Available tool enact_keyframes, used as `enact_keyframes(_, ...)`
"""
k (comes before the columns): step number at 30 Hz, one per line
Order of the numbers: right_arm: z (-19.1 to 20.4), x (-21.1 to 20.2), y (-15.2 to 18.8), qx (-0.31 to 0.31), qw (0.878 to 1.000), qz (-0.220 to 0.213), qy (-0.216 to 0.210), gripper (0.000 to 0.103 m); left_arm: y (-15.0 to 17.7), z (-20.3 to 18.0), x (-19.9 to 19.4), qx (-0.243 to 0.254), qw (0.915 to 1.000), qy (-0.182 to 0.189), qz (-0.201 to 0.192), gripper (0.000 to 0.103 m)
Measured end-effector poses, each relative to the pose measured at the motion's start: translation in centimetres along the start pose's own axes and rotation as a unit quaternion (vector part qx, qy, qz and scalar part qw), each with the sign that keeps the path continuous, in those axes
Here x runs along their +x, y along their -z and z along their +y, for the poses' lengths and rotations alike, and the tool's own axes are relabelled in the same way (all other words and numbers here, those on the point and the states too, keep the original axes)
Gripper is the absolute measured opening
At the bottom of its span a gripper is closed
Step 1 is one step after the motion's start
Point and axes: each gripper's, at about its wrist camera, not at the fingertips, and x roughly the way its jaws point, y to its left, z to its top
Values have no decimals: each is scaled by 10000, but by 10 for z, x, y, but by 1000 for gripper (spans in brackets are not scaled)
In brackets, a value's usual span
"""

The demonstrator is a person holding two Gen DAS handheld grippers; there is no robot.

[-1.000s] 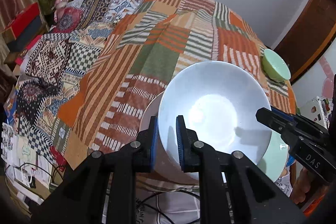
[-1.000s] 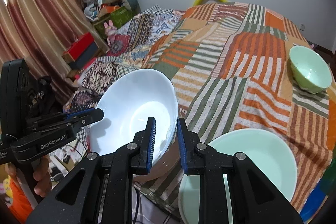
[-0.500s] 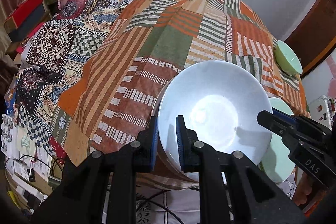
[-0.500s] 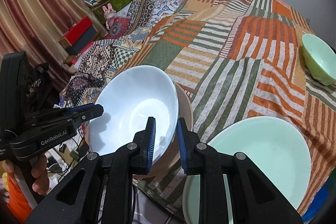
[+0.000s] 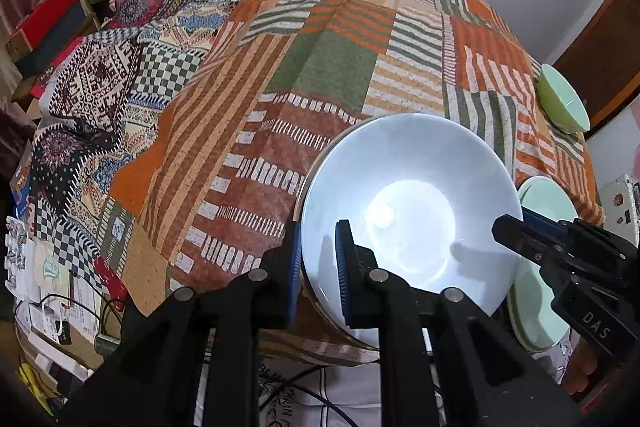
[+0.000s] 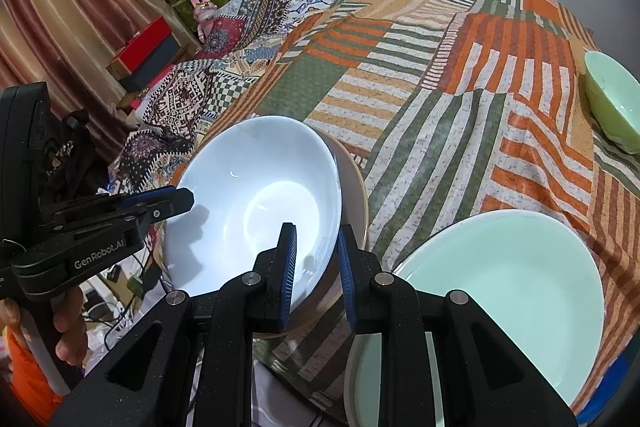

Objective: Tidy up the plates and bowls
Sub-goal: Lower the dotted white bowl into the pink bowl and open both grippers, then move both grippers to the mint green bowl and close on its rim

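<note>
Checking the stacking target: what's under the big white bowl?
Under the large white ceramic bowl a beige round dish shows only as a rim crescent. Its centre is covered, so whether they touch, and anything inside it, can't be seen.

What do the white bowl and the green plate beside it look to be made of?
White bowl: glazed ceramic or opal glass, going by its glossy, evenly white inside with sharp highlights. Green plate: likely the same kind of ware, a smooth, pale, milky surface with a soft sheen. Melamine can't be ruled out.
</note>
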Motion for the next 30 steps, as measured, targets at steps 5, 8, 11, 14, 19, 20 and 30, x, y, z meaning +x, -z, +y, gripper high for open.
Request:
enact_keyframes(5,4,2,0,-76,9999,-12,-68,22,-4,-12,-7,128,9993,339,-120,16)
enact_keyframes(8,5,3,0,-146,9999,-4,19,22,-6,-27,-11,357,9989,159,-264,16)
enact_keyframes(11,2,1,2,-123,9999,4,-24,21,-6,-35,-15,460,9983,132,-333,16)
enact_keyframes(14,-2,-6,2,-74,9999,-74,-11,22,-8,-38,-19,492,9981,35,-370,16)
enact_keyframes(19,-13,-33,0,-50,9990,-446,43,23,-14,-44,-27,407,9984,99,-389,16)
enact_keyframes(20,-16,-39,0,-38,9986,-520,68,25,-16,-47,-30,417,9982,94,-429,16)
enact_keyframes(30,-76,-114,2,305,9889,-1364,508,35,-48,-110,-68,803,9907,280,-1062,44)
